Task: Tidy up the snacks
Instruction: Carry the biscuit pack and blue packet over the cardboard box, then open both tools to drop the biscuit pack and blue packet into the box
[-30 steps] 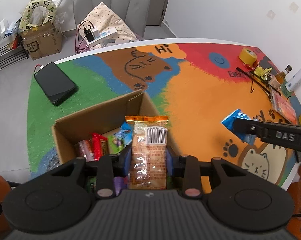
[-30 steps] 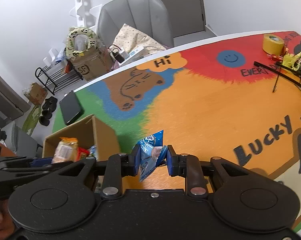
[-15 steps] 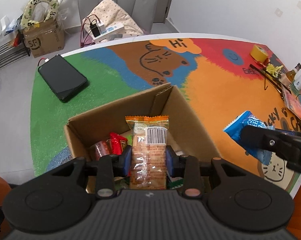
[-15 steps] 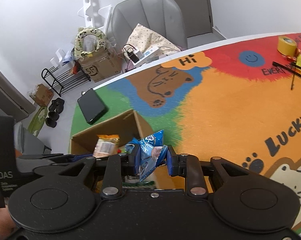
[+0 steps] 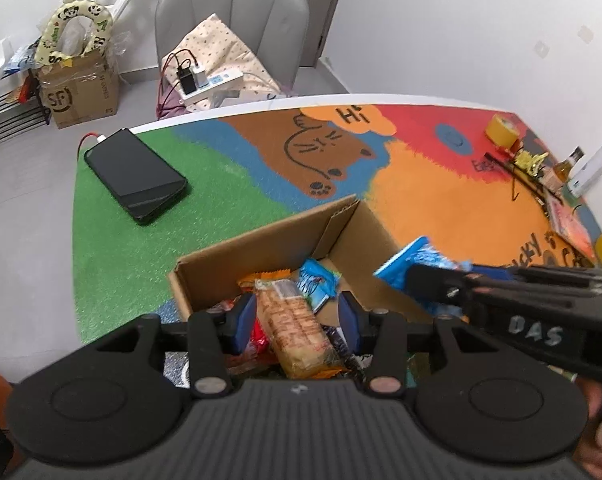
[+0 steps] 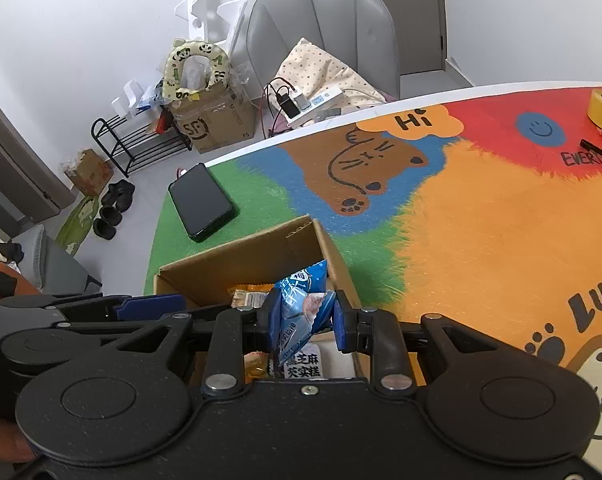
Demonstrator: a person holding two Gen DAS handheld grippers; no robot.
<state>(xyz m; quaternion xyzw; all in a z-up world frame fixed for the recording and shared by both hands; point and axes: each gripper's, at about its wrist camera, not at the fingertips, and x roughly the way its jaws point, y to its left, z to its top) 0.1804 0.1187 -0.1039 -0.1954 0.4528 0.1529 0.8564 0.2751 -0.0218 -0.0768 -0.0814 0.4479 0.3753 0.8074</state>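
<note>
An open cardboard box [image 5: 261,248] with several snack packs inside stands on the colourful mat; it also shows in the right wrist view [image 6: 237,268]. My left gripper [image 5: 297,320] is open above the box, and the orange cracker pack [image 5: 297,328] lies tilted and loose between its spread fingers. My right gripper [image 6: 301,320] is shut on a blue snack packet [image 6: 301,304] and holds it over the box's right side. That packet [image 5: 417,260] and the right gripper show at the right of the left wrist view.
A black phone [image 5: 137,176] lies on the green part of the mat, left of the box. A yellow tape roll [image 5: 501,130], bottles and small items crowd the far right edge. A grey chair [image 5: 233,20] stands beyond the table.
My left gripper has opened and let go of the cracker pack, which has tipped into the box. My right gripper has carried the blue packet left, over the box.
</note>
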